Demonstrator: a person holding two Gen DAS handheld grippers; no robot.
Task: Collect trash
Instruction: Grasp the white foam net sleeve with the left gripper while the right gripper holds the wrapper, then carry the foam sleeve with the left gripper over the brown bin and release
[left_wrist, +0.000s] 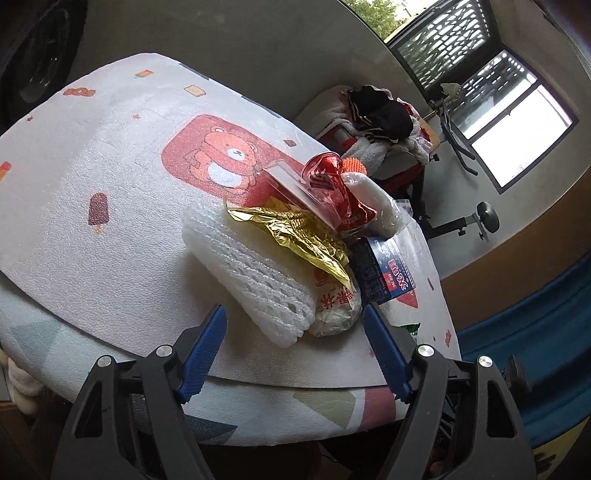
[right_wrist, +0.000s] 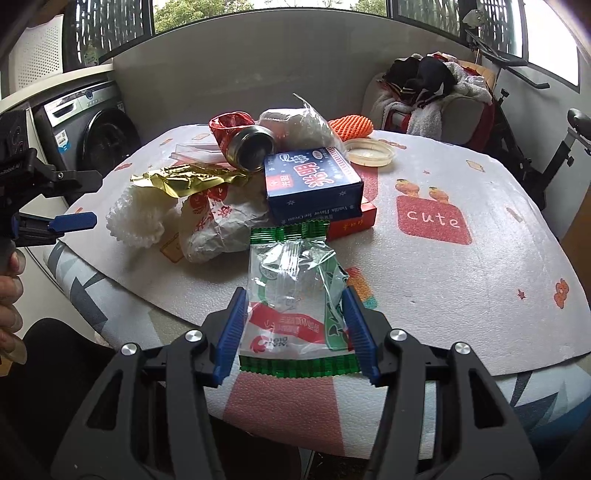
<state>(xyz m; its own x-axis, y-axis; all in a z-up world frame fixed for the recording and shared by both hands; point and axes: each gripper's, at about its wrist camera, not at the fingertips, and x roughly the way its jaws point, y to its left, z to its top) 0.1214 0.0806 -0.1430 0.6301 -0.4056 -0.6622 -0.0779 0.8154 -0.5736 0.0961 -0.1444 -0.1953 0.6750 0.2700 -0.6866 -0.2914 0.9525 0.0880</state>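
Observation:
A pile of trash lies on the table: white foam netting (left_wrist: 255, 273) (right_wrist: 136, 218), a gold foil wrapper (left_wrist: 295, 232) (right_wrist: 184, 181), a crumpled white paper bag (left_wrist: 336, 306) (right_wrist: 218, 225), a crushed red can (left_wrist: 332, 188) (right_wrist: 240, 140) and a blue box (left_wrist: 384, 269) (right_wrist: 314, 184). My left gripper (left_wrist: 295, 350) is open, its jaws on either side of the near end of the netting and paper bag. It also shows in the right wrist view (right_wrist: 70, 221). My right gripper (right_wrist: 293, 332) is open around a clear green-edged snack wrapper (right_wrist: 295, 295) lying flat near the table's front edge.
The table (right_wrist: 480, 280) has a white foam cover with red cartoon prints. A plastic lid (right_wrist: 369, 151) and orange netting (right_wrist: 351, 125) lie behind the pile. A washing machine (right_wrist: 92, 125) stands left, a chair with clothes (right_wrist: 424, 92) behind, an exercise bike (right_wrist: 535, 140) right.

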